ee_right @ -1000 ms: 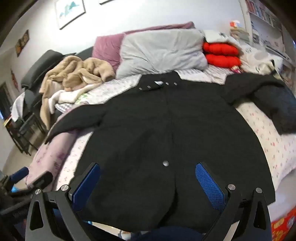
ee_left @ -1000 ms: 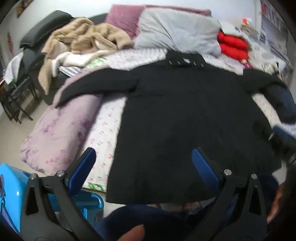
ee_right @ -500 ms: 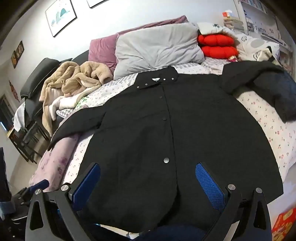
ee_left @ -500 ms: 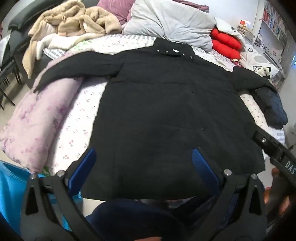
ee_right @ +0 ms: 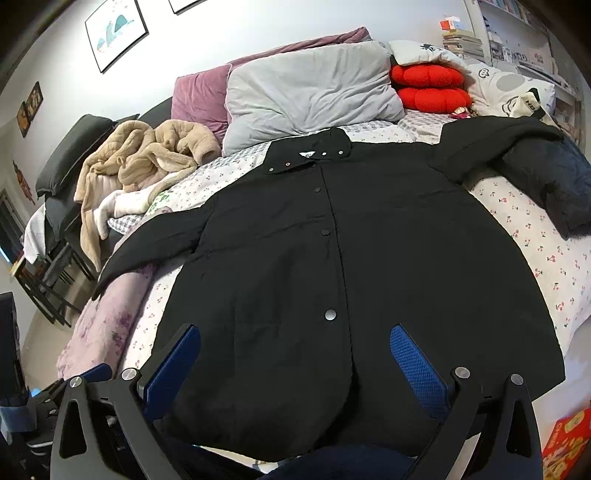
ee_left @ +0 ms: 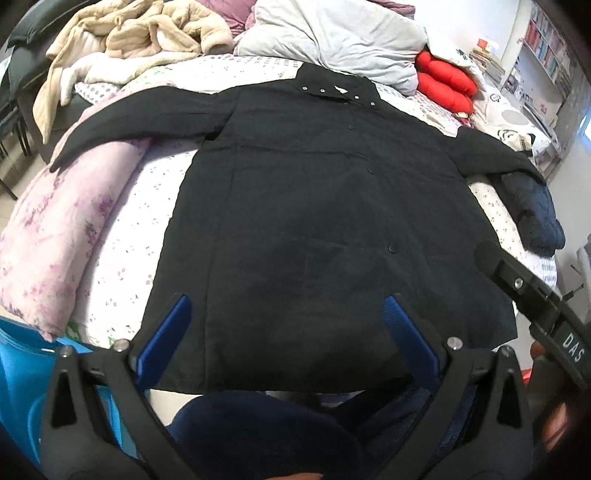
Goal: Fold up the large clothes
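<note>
Here, the left gripper (ee_left: pixel 286 328) is spread wide with nothing between its blue-padded fingers (ee_left: pixel 166 332), poised above the hem of a black coat (ee_left: pixel 314 221). The right gripper (ee_right: pixel 295 363) is likewise wide apart and empty, its blue pads (ee_right: pixel 413 365) framing the lower front of the same coat (ee_right: pixel 351 258); it also shows at the right edge of the left wrist view (ee_left: pixel 532 295).

The coat lies flat and face up on the bed (ee_right: pixel 535 236), snapped shut down the front, collar toward the pillows and hem at the near edge of the mattress. Its hem hangs just at or slightly over that edge. One sleeve (ee_left: pixel 140 122) stretches out across a rolled lilac floral quilt (ee_left: pixel 62 225) along the bed's side; the other sleeve (ee_right: pixel 491 144) reaches toward a dark navy padded garment (ee_right: pixel 550 181), touching or overlapping it. Bare cherry-print sheet shows on both sides of the coat's body, giving open room there.

Beyond the collar sit a grey pillow (ee_right: pixel 310 92), a mauve pillow (ee_right: pixel 199 96), and two red cushions (ee_right: pixel 428 86). A beige fleece robe (ee_right: pixel 147 155) is heaped near the far corner. A blue plastic bin (ee_left: pixel 22 354) stands at the bed's near corner, framed pictures (ee_right: pixel 116 31) hang on the white wall, and bookshelves (ee_left: pixel 546 59) line the far side of the room.
</note>
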